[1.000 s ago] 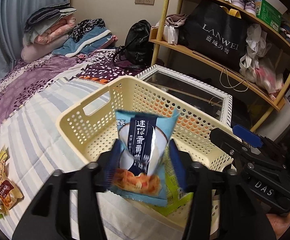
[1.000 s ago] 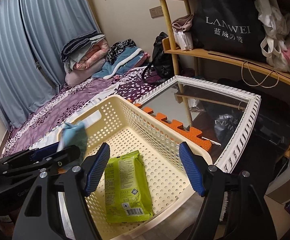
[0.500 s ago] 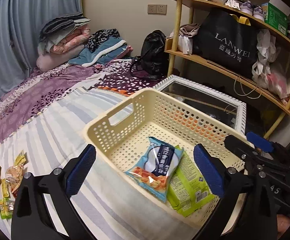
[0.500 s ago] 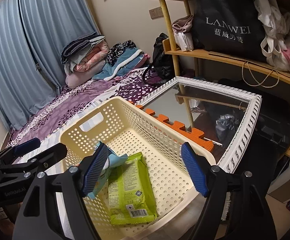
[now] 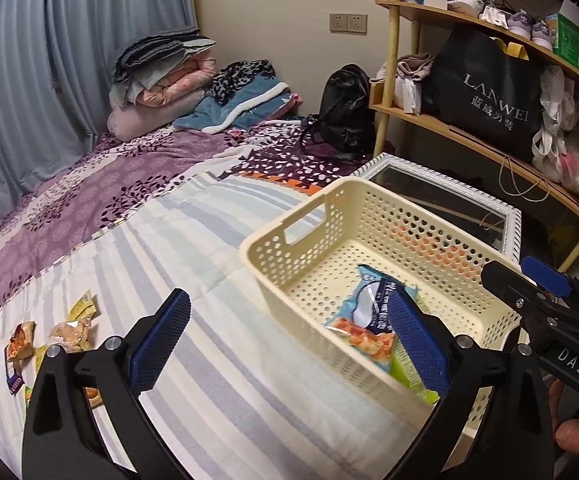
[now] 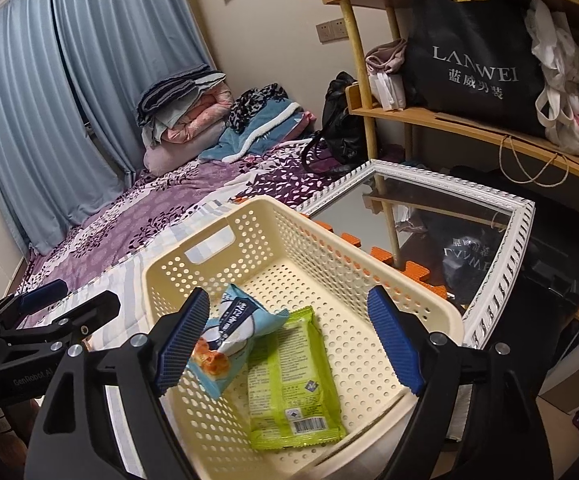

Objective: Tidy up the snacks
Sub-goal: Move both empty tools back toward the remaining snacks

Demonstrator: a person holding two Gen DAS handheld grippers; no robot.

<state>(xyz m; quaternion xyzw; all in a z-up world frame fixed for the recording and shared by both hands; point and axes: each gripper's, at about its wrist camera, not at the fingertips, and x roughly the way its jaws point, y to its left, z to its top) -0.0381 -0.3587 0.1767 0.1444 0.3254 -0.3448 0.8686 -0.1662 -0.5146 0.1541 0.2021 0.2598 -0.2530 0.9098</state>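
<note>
A cream perforated basket (image 5: pixel 289 248) (image 6: pixel 329 248) sits on the striped bedsheet. Inside it a blue snack packet (image 5: pixel 369 312) (image 6: pixel 233 328) lies partly over a green packet (image 6: pixel 293 380) (image 5: pixel 405 368). My left gripper (image 5: pixel 285 320) stands wide open over the basket's near-left corner, holding nothing. My right gripper (image 6: pixel 289 308) hovers above the basket, its jaws opening; both packets lie below it, untouched by the pads. Each gripper shows at the edge of the other's view: the right gripper (image 5: pixel 541 300) and the left gripper (image 6: pixel 49 312).
Several loose snack packets (image 5: pixel 69 330) lie on the sheet at the left. A white-framed mirror (image 5: pixel 449 196) lies just beyond the basket, below a wooden shelf (image 5: pixel 469 136) with bags. Folded blankets (image 5: pixel 161 80) and a black bag (image 5: pixel 345 112) sit at the bed's far end.
My left gripper opened and let go of the blue packet, which dropped into the basket onto the green one. The left gripper then drew back and left. The right jaws widened.
</note>
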